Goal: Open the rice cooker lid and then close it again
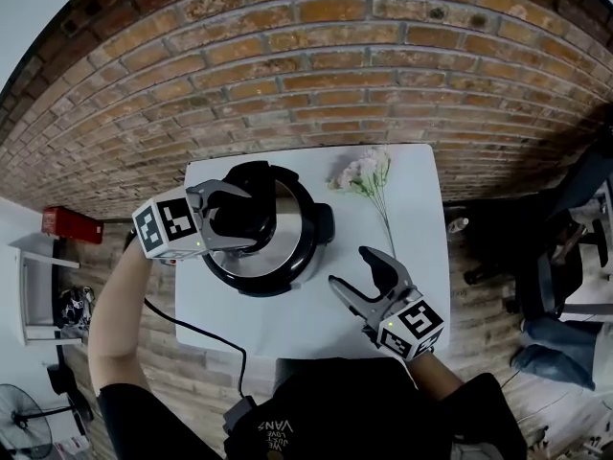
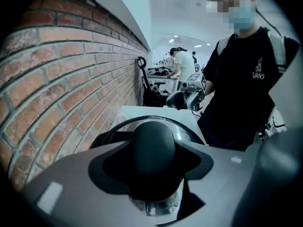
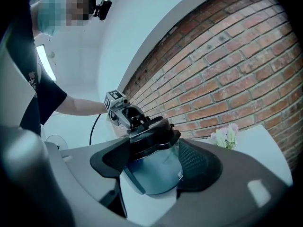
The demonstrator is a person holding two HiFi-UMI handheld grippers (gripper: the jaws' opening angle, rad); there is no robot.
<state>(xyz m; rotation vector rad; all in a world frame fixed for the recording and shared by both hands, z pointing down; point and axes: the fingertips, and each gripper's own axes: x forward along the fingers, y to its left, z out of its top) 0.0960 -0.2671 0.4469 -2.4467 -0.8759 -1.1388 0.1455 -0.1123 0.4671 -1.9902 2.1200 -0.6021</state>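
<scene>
Tongs in our left hand pinching black domed knob of glass rice cooker lid, our right tongs spread, at its five o'clock.

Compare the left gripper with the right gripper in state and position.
The left gripper is closed round the lid knob of the rice cooker; the right gripper is open and empty. The left gripper sits over the cooker, the right gripper above the table beside it. Both carry a marker cube.
</scene>
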